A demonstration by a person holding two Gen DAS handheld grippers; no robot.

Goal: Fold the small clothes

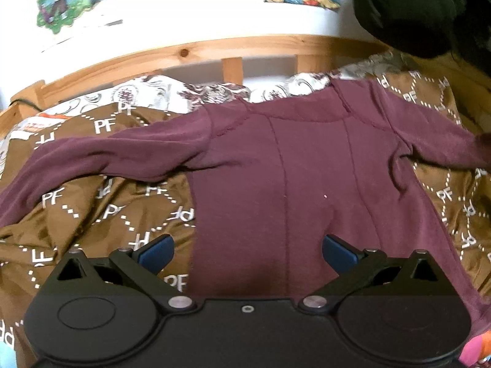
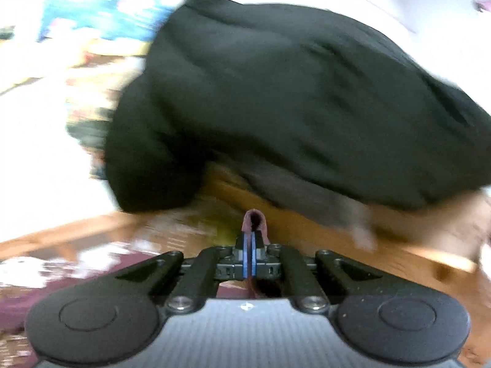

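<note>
maroon long-sleeve top lies spread back-up on the bed, over a brown "pf"-print cover, collar toward the wooden bed rail, hem toward the camera. looks like soft, light knit: limp, no stiffness, will sag and drag from any pinch, not fragile, not slippery on this cover by the look of it.

left side: its left sleeve runs out long and flat over the cover, cuff near the frame edge. good pinch point is the cuff or the shoulder seam. left claw hangs over the lower body of the top, jaws wide apart, nothing between them; one blue pad sits over the cover, the other over the fabric.

centre: body panel is mostly flat, a few wrinkles under the right armpit. best holds judged to be the hem corners.

right side: right claw is clamped tight on a small tuft of maroon fabric poking above the pads, likely the right sleeve end. view is heavily smeared. a black garment or pillow bulks close ahead.

room: open cover left and right of the top; rail and black bulk limit the far side. lumpy cover may spoil creases.
</note>
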